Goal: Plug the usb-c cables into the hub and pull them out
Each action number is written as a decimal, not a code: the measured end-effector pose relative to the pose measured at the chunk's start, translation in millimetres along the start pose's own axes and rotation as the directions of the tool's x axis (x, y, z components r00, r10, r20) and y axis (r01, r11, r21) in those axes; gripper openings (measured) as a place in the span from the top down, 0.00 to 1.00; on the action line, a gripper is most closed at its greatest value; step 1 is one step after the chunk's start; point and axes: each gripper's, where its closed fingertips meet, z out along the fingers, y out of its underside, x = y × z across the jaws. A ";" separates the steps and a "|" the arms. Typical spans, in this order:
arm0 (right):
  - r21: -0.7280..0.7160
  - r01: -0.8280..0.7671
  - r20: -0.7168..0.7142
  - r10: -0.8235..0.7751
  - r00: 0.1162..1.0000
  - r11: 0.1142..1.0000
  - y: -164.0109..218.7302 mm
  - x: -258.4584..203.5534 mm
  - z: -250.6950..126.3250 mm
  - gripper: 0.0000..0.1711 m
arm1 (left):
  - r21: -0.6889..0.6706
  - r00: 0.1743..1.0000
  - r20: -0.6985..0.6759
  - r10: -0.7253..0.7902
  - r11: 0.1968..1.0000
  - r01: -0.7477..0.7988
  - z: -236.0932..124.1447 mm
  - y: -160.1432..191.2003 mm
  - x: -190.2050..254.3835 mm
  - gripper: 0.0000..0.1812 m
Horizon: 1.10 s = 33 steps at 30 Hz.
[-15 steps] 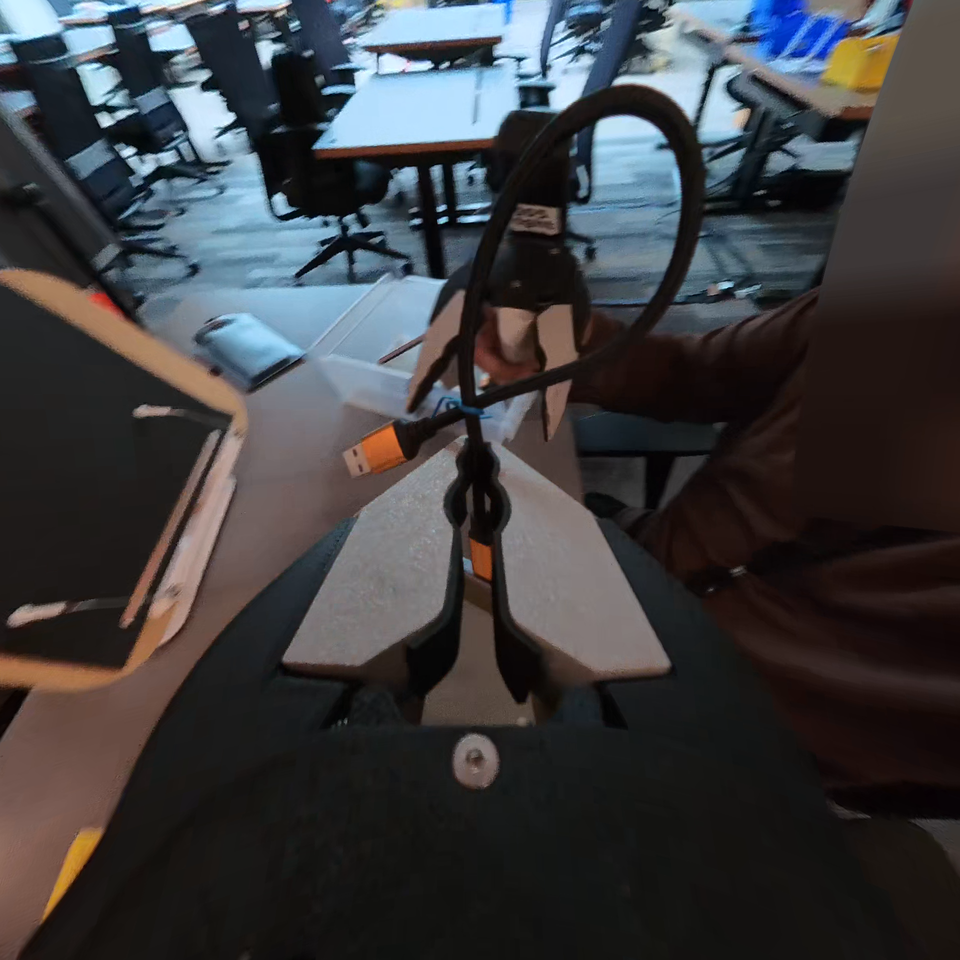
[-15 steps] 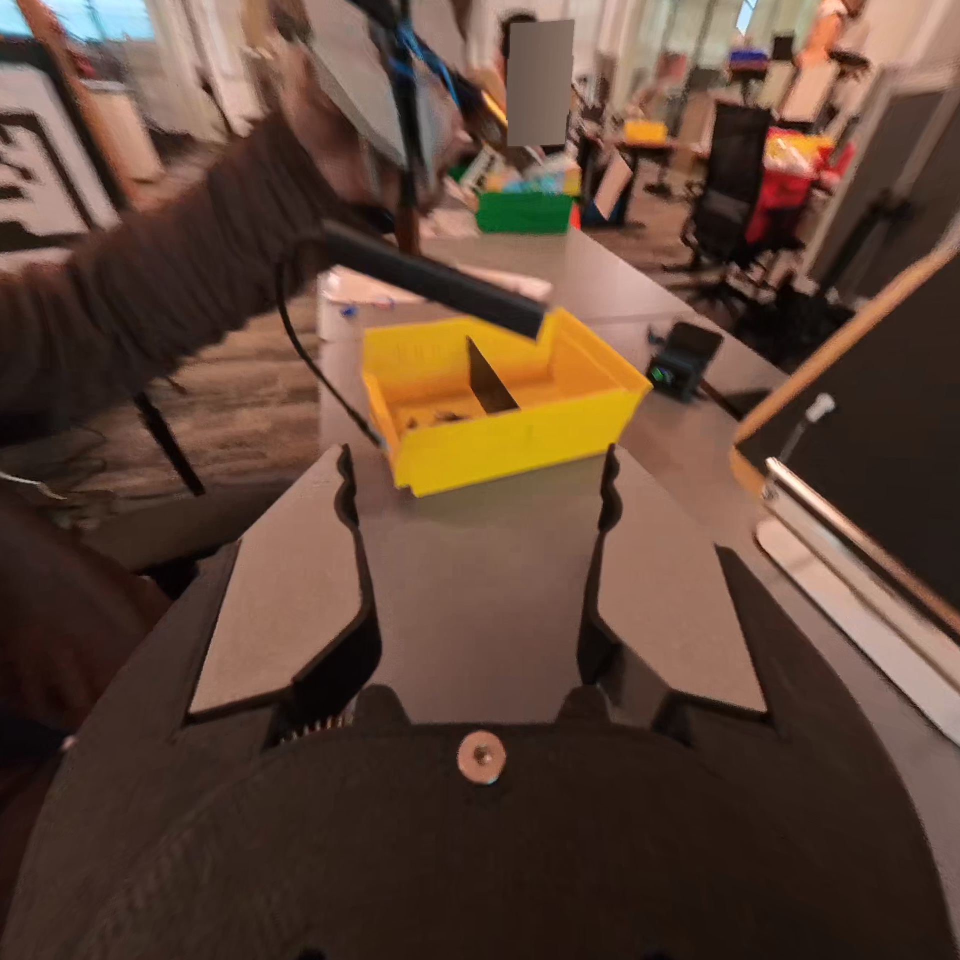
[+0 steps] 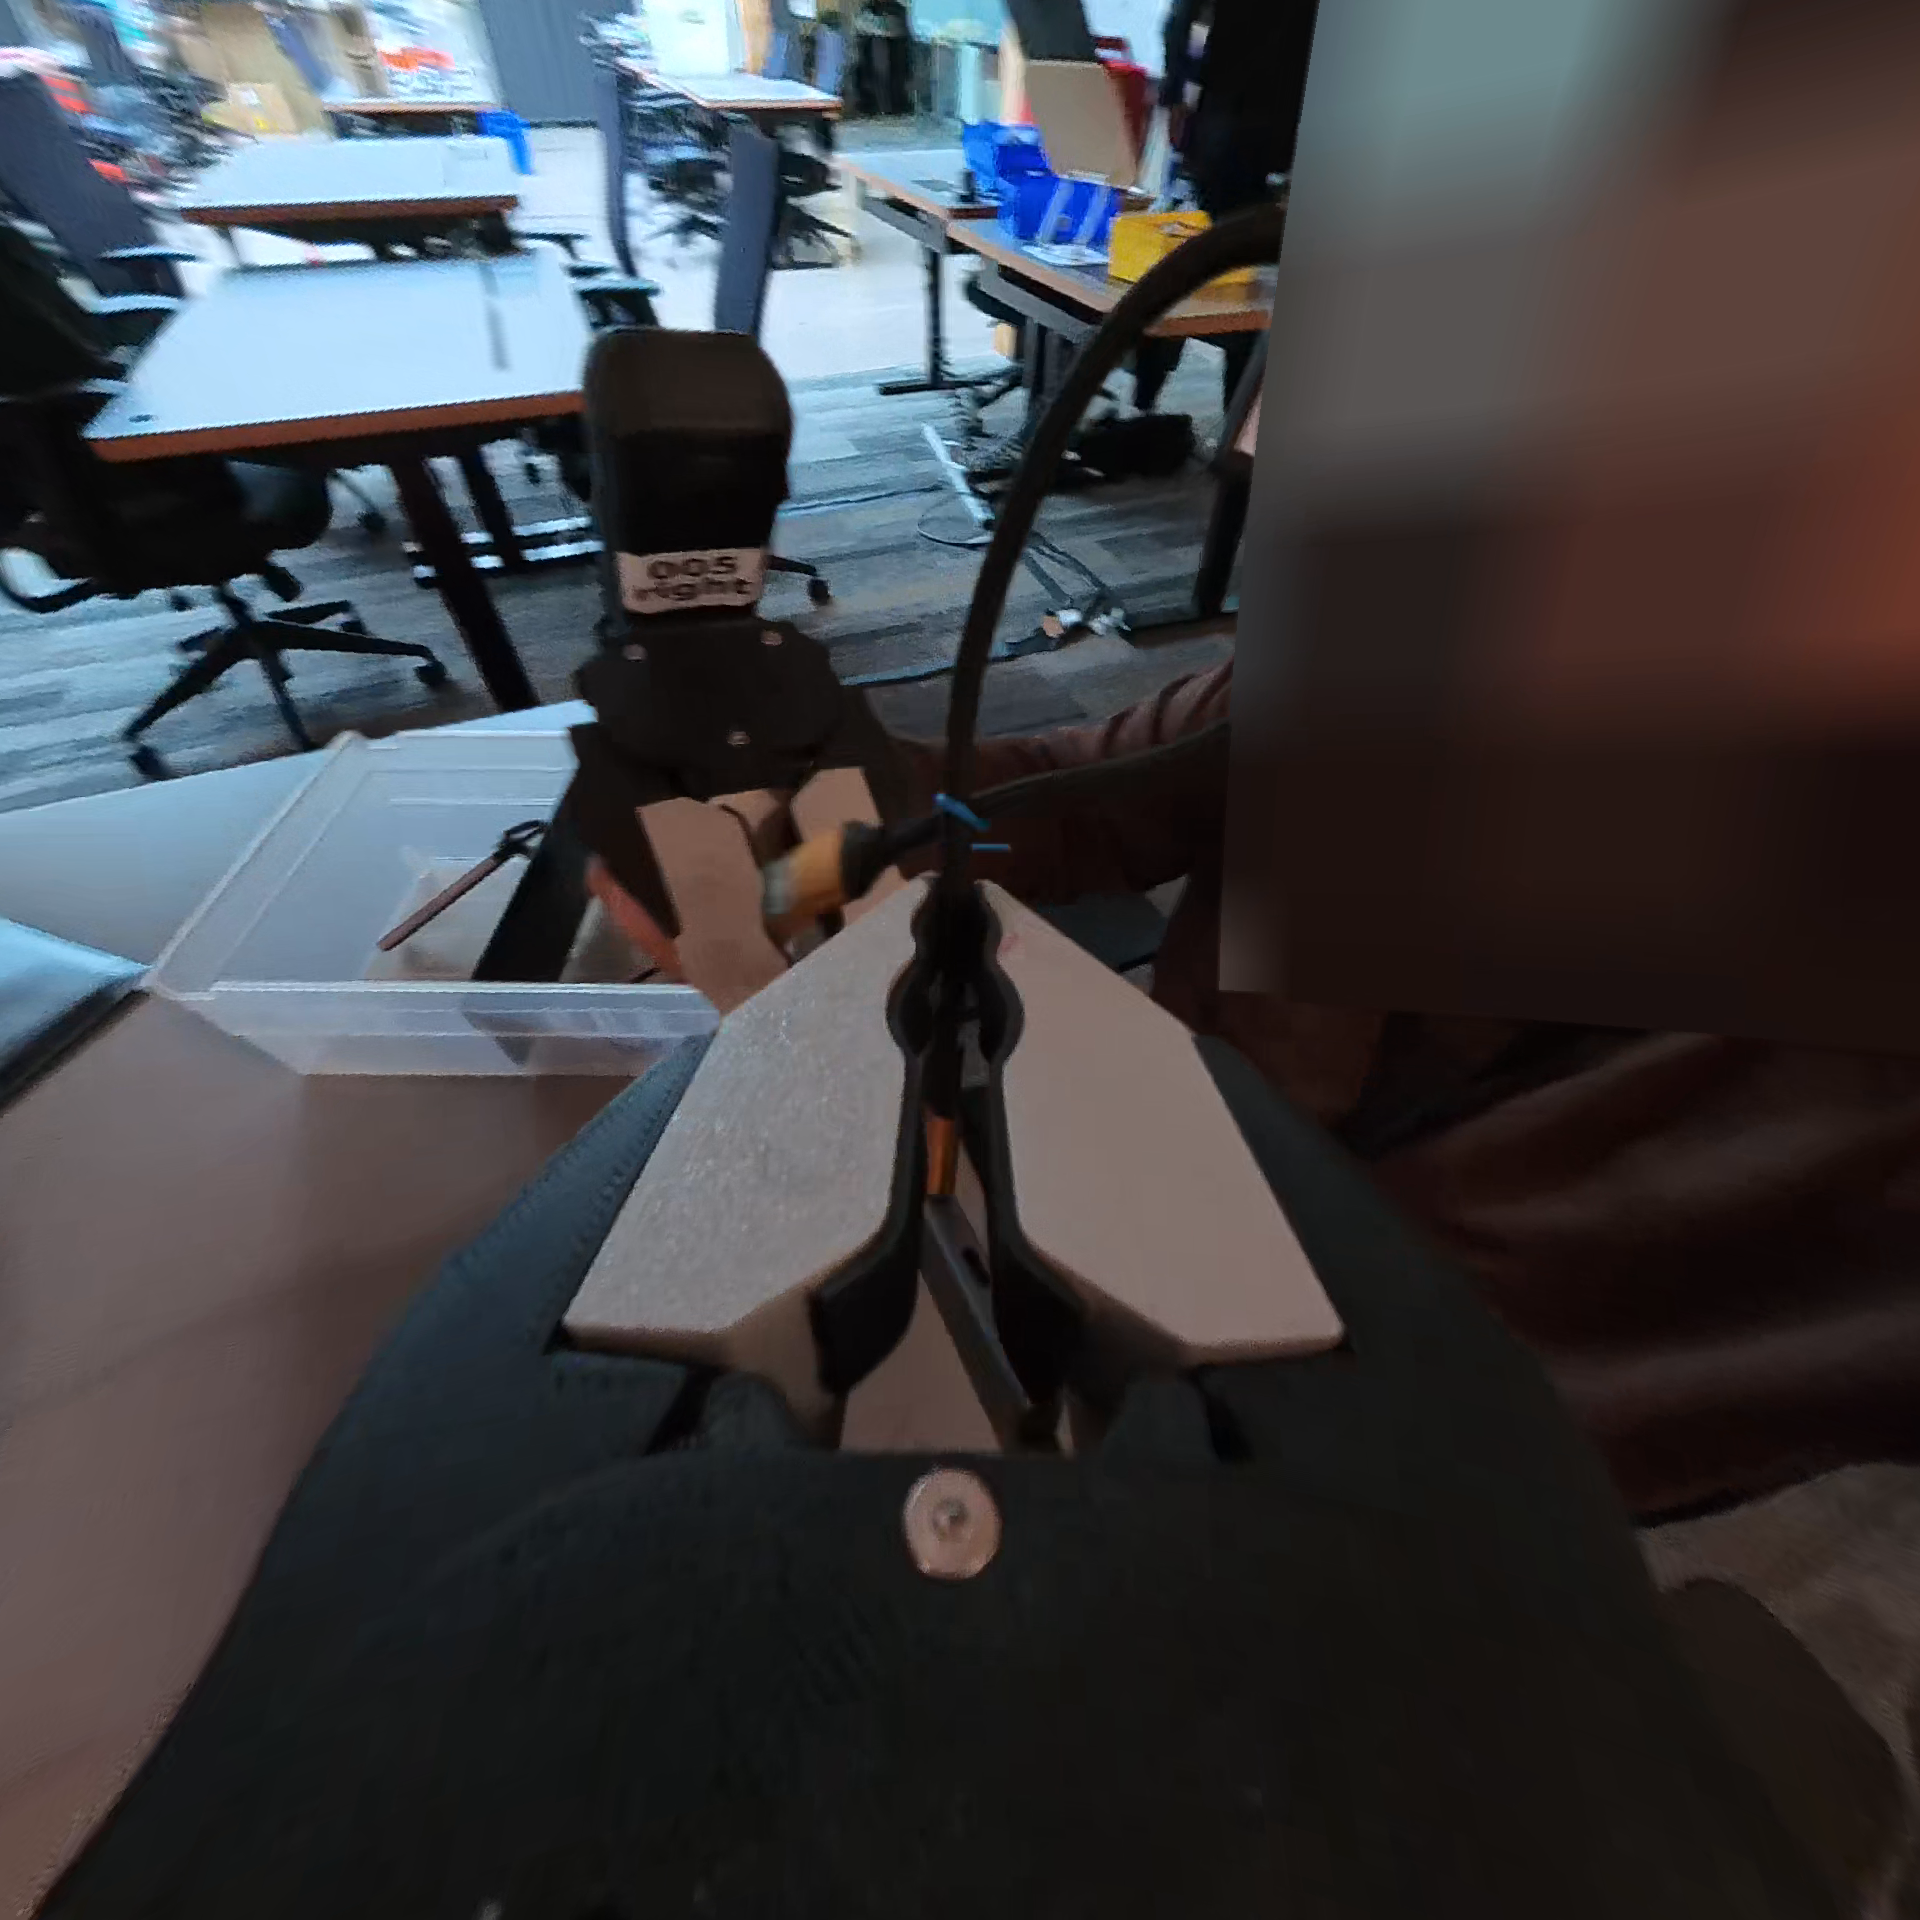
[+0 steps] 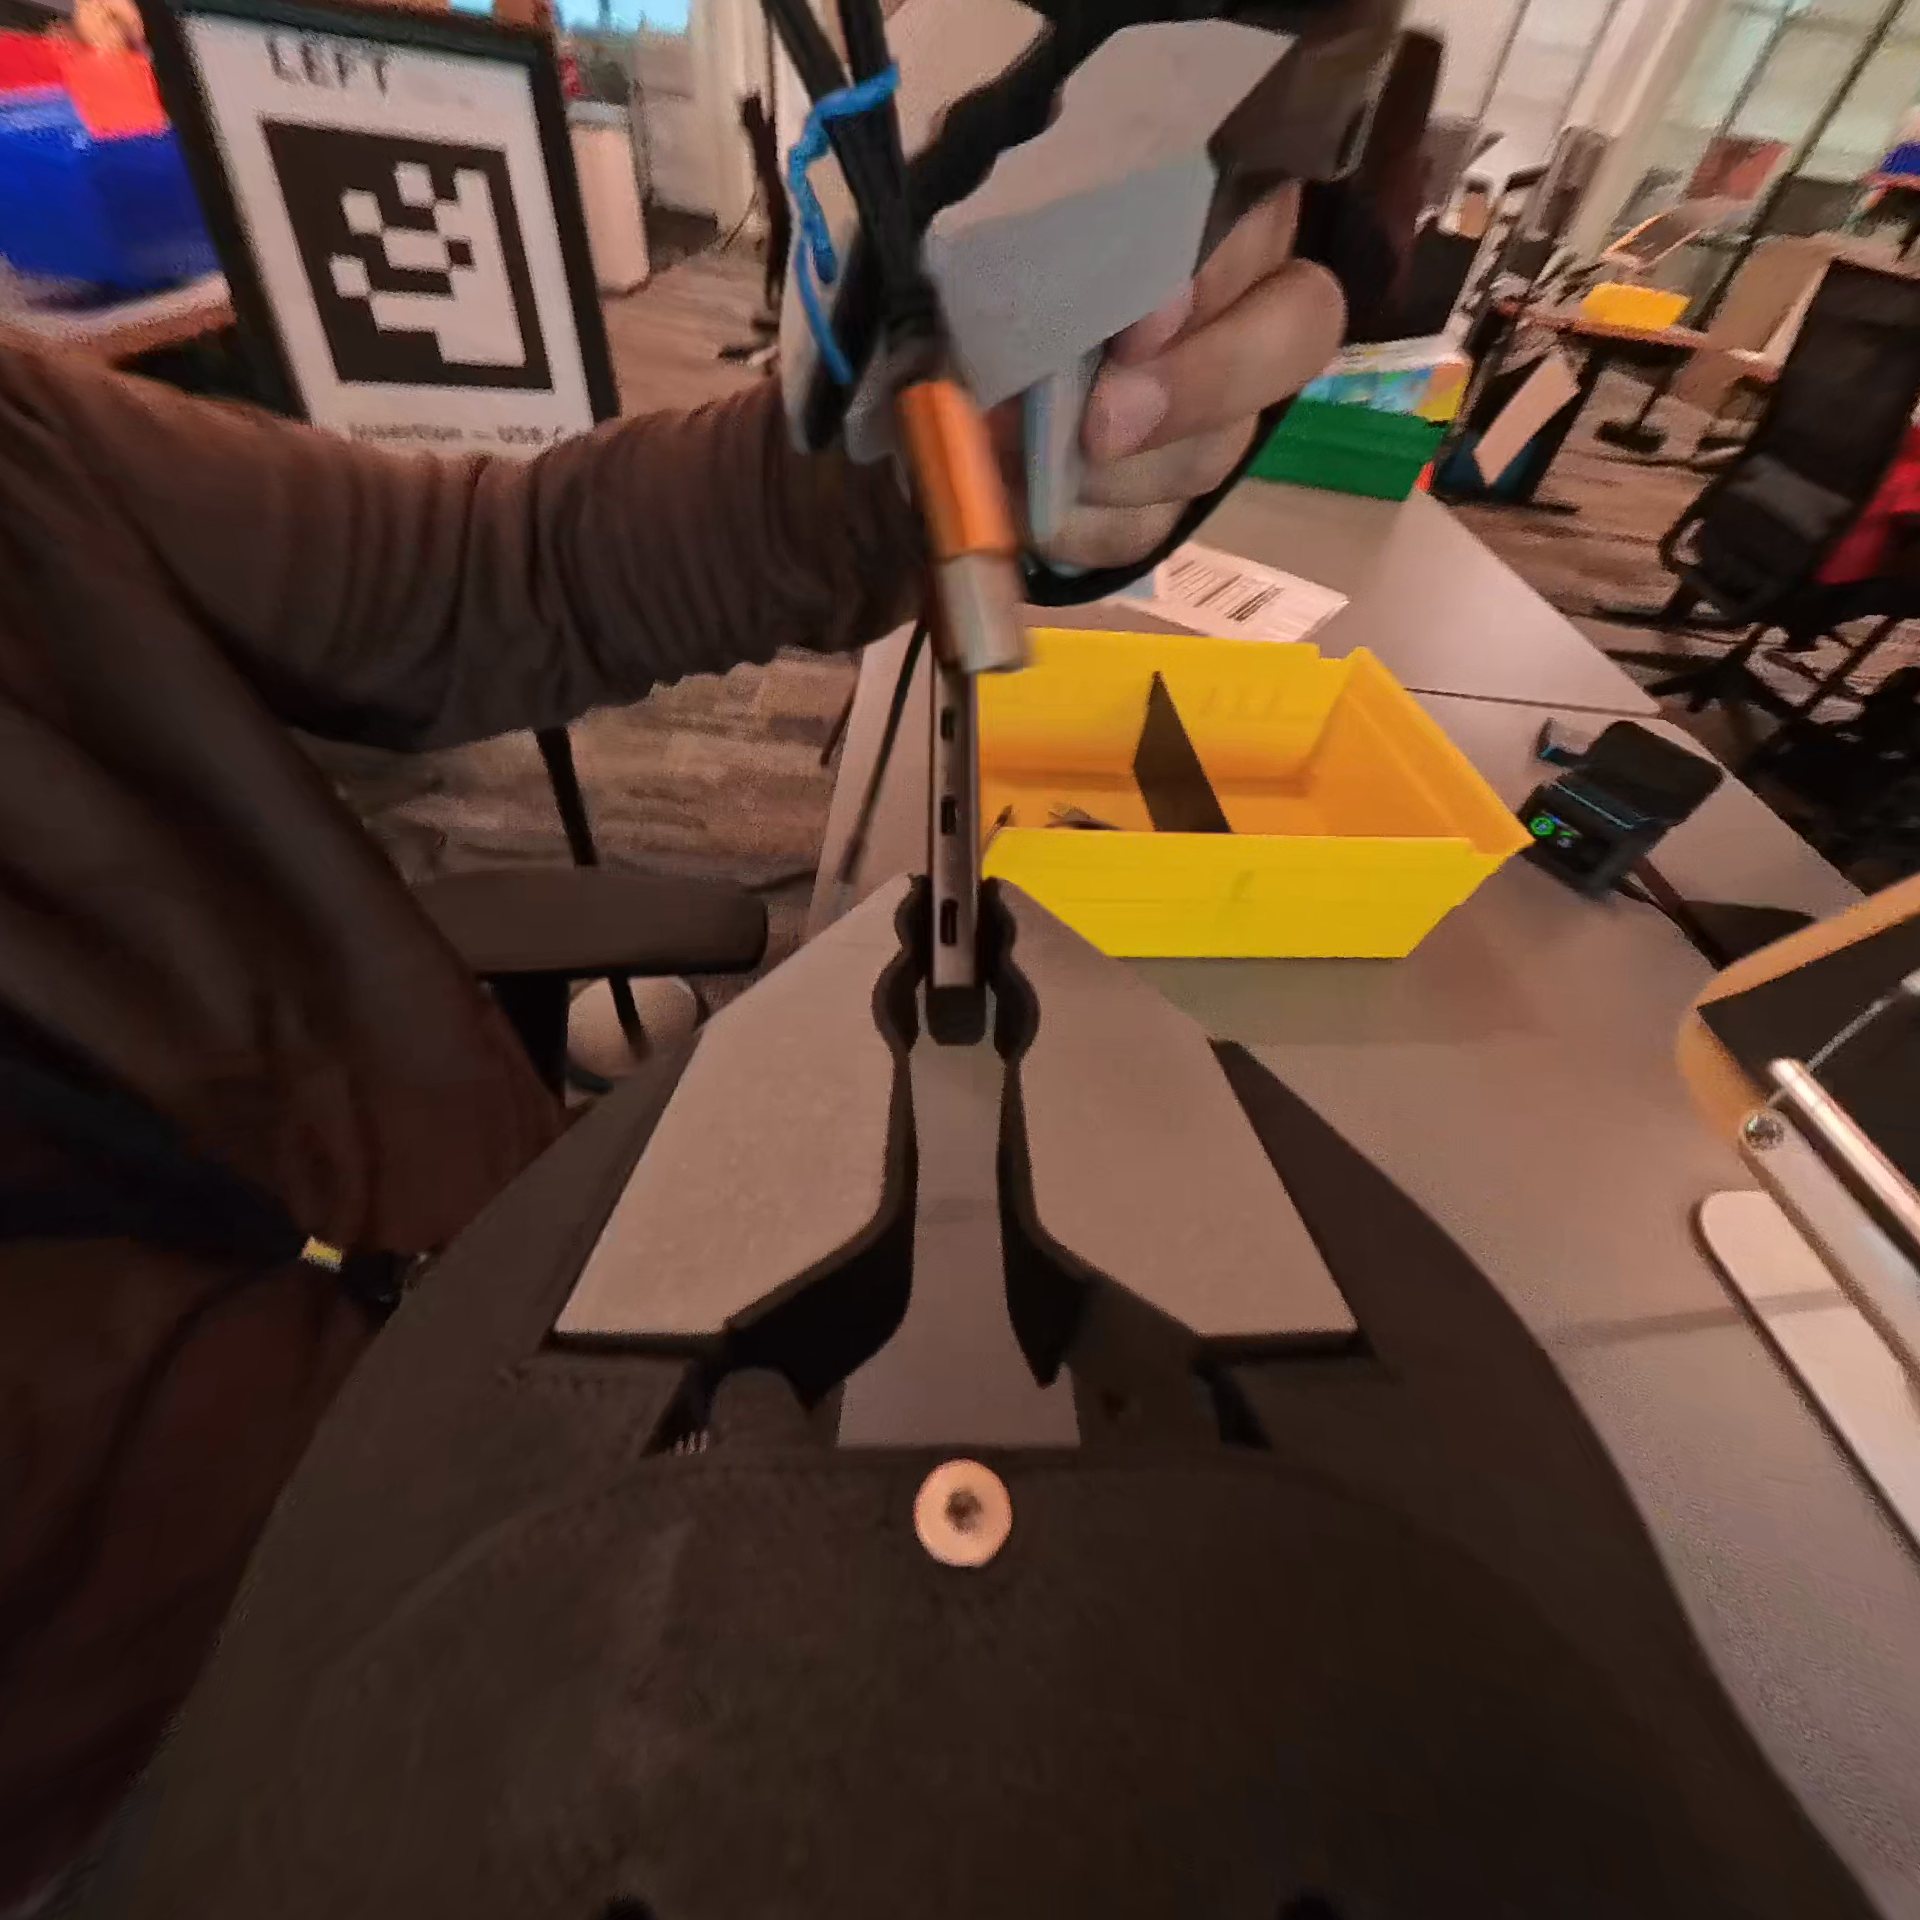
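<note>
Thin dark grey hub, with small ports in a row down its edge: stands on end above the grey table, just left of the yellow plastic bin. Pinched tight at its bottom end by the right gripper, jaws closed onto it with only the hub's width between them.

At the hub's top end, an orange plug with a silver tip: points down, tip right at the top of the hub. Cannot tell if the tip is inside a port or only touching.

Above the plug, the left gripper: jaws squeezed shut on the looped black cable, which curves up and away in a big arc. Thin blue tie wrapped around the cable loops just past the fingertips. Second orange plug sticking out to the side, close to the right gripper's fingers in the left wrist view. Bare hand around the left gripper's handle, with a long brown sleeve behind it.

Farther out on the table: the yellow plastic bin with a black divider standing inside, a small black device with a green light to its right, and a white paper sheet behind it. Clear plastic box near the table edge in the left wrist view. Black-and-white marker board standing behind the sleeve.
</note>
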 end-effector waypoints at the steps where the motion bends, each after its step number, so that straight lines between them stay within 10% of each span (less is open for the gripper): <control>1: 0.028 -0.028 -0.006 0.028 1.000 0.999 3.2 1.2 -3.3 0.97 | 0.004 0.999 0.039 -0.007 1.000 0.007 -0.6 3.8 -7.0 1.00; 8: 0.124 -0.165 -0.029 0.170 0.985 0.979 36.0 8.0 -26.0 0.97 | -0.221 0.961 0.266 -0.082 0.965 0.143 -14.6 93.8 -35.9 0.68; 13: 0.145 -0.218 -0.046 0.227 0.973 0.965 51.0 15.1 -25.1 0.97 | -0.161 0.936 0.343 -0.081 0.976 0.144 3.0 111.4 -45.8 0.95; 23: 0.154 -0.336 0.013 0.338 0.941 0.929 68.1 10.6 -28.2 0.96 | -0.064 0.917 0.357 -0.177 0.975 0.213 28.2 126.3 -46.0 0.96; 33: -0.040 -0.113 -0.233 0.101 0.967 0.993 26.5 12.8 -43.8 0.88 | -0.078 0.904 0.357 -0.234 0.957 0.278 39.8 123.5 -43.6 0.96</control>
